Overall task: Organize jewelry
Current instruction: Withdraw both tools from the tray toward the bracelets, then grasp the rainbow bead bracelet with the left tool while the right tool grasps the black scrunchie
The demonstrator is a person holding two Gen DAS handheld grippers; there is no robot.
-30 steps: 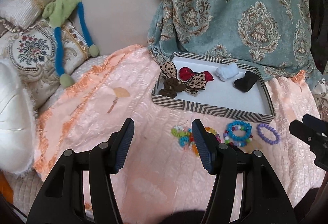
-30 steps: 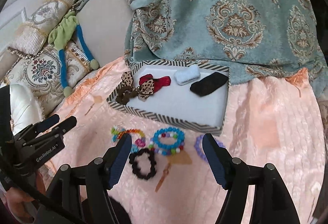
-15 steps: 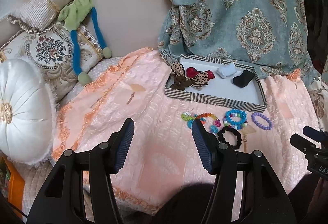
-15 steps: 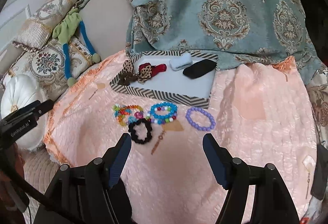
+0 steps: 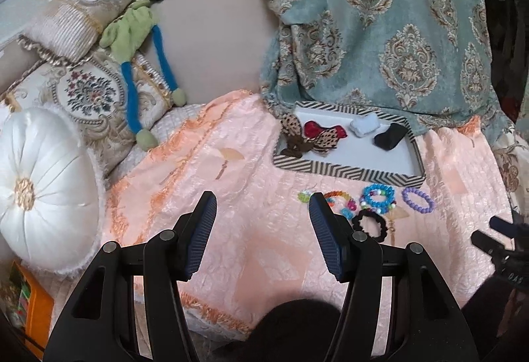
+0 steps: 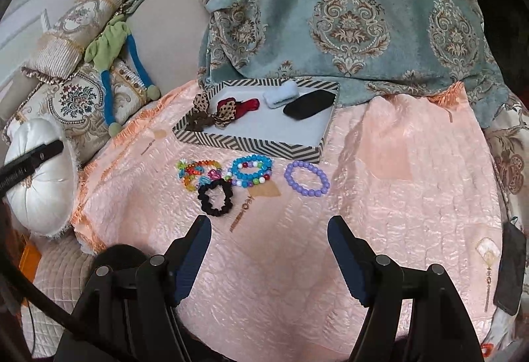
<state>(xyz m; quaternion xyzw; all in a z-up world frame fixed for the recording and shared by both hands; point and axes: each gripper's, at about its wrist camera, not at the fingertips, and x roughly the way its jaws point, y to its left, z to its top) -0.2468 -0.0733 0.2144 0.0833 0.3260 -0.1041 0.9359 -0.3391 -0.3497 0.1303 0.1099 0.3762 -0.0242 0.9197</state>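
A zigzag-rimmed tray (image 6: 251, 143) (image 5: 344, 170) sits on the pink cloth and holds leopard, red, pale blue and black hair pieces. In front of it lie a multicoloured bead bracelet (image 6: 193, 171), a blue bead bracelet (image 6: 253, 170) (image 5: 378, 198), a purple bead bracelet (image 6: 306, 178) (image 5: 418, 200) and a black scrunchie (image 6: 215, 198) (image 5: 368, 224). My right gripper (image 6: 269, 226) is open and empty, held back from the bracelets. My left gripper (image 5: 263, 201) is open and empty, to the left of them.
A teal patterned blanket (image 6: 347, 14) drapes behind the tray. Cushions (image 5: 86, 90), a white round pillow (image 5: 43, 190) and a green and blue soft toy (image 5: 132, 31) lie at the left. A dark phone-like object (image 6: 510, 266) lies at the right edge.
Both grippers have pulled back and away from the tray and bracelets, which now look smaller and farther. Both stay open and empty. The jewelry has not moved.
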